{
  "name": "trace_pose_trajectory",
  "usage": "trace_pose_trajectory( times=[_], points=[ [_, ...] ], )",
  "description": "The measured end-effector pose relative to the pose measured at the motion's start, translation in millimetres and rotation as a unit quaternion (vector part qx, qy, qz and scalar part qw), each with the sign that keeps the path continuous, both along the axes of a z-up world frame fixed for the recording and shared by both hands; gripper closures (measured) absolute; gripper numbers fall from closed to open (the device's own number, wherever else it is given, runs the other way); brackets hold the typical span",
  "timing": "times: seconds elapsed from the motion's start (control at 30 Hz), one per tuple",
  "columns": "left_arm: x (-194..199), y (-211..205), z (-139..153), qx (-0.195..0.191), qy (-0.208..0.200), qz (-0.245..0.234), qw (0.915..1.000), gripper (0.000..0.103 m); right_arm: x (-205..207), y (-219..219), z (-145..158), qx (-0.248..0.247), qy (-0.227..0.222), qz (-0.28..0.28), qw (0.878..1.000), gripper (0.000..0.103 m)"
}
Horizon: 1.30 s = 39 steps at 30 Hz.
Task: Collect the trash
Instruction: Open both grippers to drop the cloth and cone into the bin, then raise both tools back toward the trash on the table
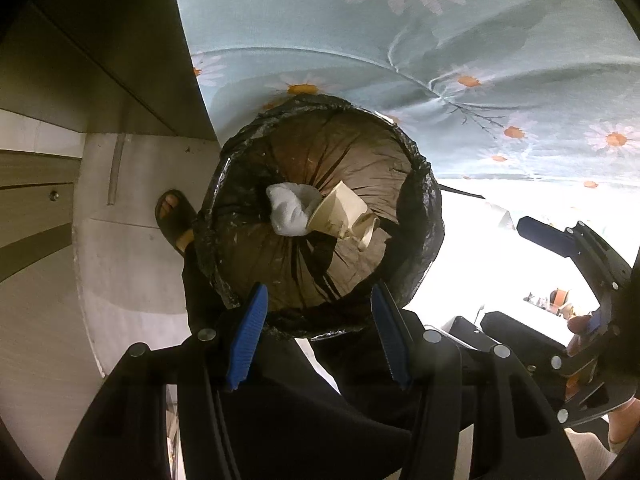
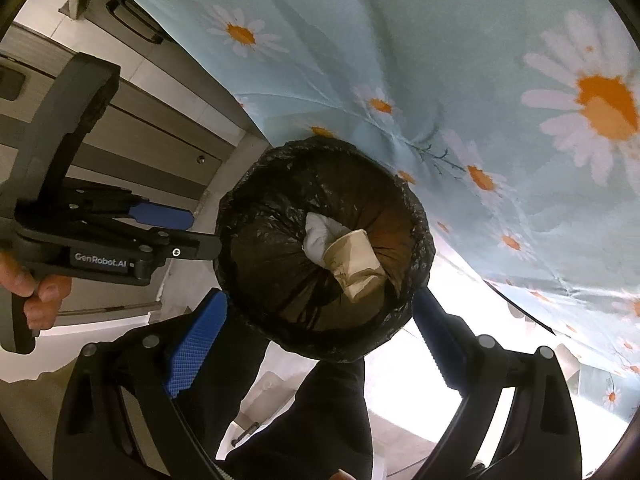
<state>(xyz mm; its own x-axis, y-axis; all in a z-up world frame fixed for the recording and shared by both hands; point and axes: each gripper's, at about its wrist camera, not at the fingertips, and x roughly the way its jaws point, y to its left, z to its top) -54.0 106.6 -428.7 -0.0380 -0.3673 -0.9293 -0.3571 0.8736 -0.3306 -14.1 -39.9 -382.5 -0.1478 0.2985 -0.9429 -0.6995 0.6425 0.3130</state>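
Observation:
A round bin lined with a black bag [image 1: 424, 216] stands on the floor below both grippers; it also shows in the right wrist view [image 2: 256, 200]. Inside lie a crumpled white tissue [image 1: 290, 210] and a crushed paper cup [image 1: 340, 212]; the right wrist view shows the tissue [image 2: 318, 234] and cup [image 2: 354, 262] too. My left gripper [image 1: 318, 334] is open and empty above the bin's near rim. My right gripper [image 2: 320, 340] is open and empty above the bin. The left gripper's blue fingers [image 2: 160, 214] show at the left of the right wrist view.
A light blue daisy tablecloth [image 1: 400, 40] hangs over the table edge just behind the bin. The person's sandalled foot [image 1: 174, 216] stands left of the bin. Grey cabinet panels [image 2: 152, 136] lie to the left. The person's dark trouser leg [image 2: 312, 420] is below.

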Motion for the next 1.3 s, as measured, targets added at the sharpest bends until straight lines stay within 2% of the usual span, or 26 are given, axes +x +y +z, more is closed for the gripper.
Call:
trace_pose_trajectory(
  times=[0.13,0.33,0.63,0.73,0.93,1.13,1.2,1.23,1.27,1.3],
  points=[
    [0,1,14,0.003,-0.011,0.003,0.9999,0.051,1,-6,20,0.016,-0.009,-0.006,1.0,0.01],
    [-3,3,46,0.007,-0.034,0.003,0.9994,0.051,5,-17,69,0.062,-0.027,-0.012,0.998,0.01],
    [-1,-7,133,0.036,-0.104,-0.031,0.9934,0.051,11,-38,158,0.14,-0.079,-0.017,0.987,0.01],
    [4,-9,165,0.04,-0.133,-0.036,0.9897,0.051,17,-52,189,0.165,-0.12,-0.039,0.978,0.01],
    [23,-17,229,0.056,-0.192,-0.048,0.9785,0.051,45,-81,239,0.192,-0.189,-0.088,0.959,0.01],
    [58,-24,281,0.076,-0.251,-0.062,0.963,0.051,96,-112,281,0.204,-0.254,-0.152,0.933,0.01],
    [73,-25,297,0.093,-0.27,-0.074,0.9557,0.051,111,-122,288,0.204,-0.266,-0.168,0.927,0.01],
    [80,-25,304,0.1,-0.276,-0.075,0.9531,0.049,121,-127,292,0.203,-0.274,-0.181,0.922,0.01],
    [88,-24,312,0.103,-0.284,-0.075,0.9504,0.041,126,-130,295,0.202,-0.277,-0.19,0.92,0.01],
    [95,-24,318,0.103,-0.293,-0.075,0.9476,0.038,134,-134,295,0.203,-0.278,-0.199,0.918,0.01]
  ],
)
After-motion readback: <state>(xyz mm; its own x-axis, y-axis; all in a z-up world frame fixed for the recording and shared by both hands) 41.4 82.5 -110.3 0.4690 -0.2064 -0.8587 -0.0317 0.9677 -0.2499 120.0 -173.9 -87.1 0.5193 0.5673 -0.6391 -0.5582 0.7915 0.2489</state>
